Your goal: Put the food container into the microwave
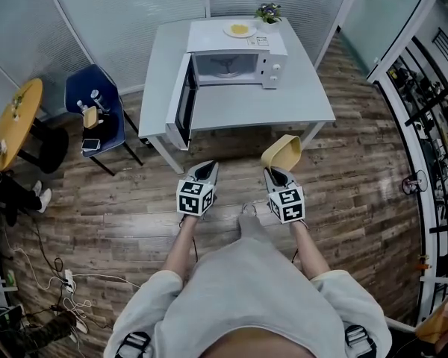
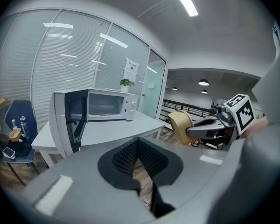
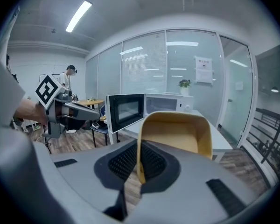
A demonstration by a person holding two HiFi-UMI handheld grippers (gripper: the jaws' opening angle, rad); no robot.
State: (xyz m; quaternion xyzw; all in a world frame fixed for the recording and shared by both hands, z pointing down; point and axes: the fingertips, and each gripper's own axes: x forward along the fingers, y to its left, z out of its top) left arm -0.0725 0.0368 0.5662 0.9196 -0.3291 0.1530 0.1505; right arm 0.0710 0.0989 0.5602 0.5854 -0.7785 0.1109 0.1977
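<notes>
A white microwave (image 1: 235,64) stands on a grey table (image 1: 284,103) with its door (image 1: 184,104) swung wide open to the left; its cavity looks empty. My right gripper (image 1: 275,173) is shut on the rim of a tan-yellow food container (image 1: 282,152), held tilted in the air in front of the table. In the right gripper view the container (image 3: 177,129) fills the centre, its wall pinched between the pads, with the microwave (image 3: 165,104) behind it. My left gripper (image 1: 206,171) hangs beside it, shut and holding nothing; its view shows the microwave (image 2: 107,105) and the container (image 2: 179,125).
A plate of yellow food (image 1: 240,29) and a small potted plant (image 1: 268,12) sit on and behind the microwave. A blue chair (image 1: 97,114) with bottles and a phone and a yellow round table (image 1: 19,121) stand at the left. Cables (image 1: 60,282) lie on the wooden floor.
</notes>
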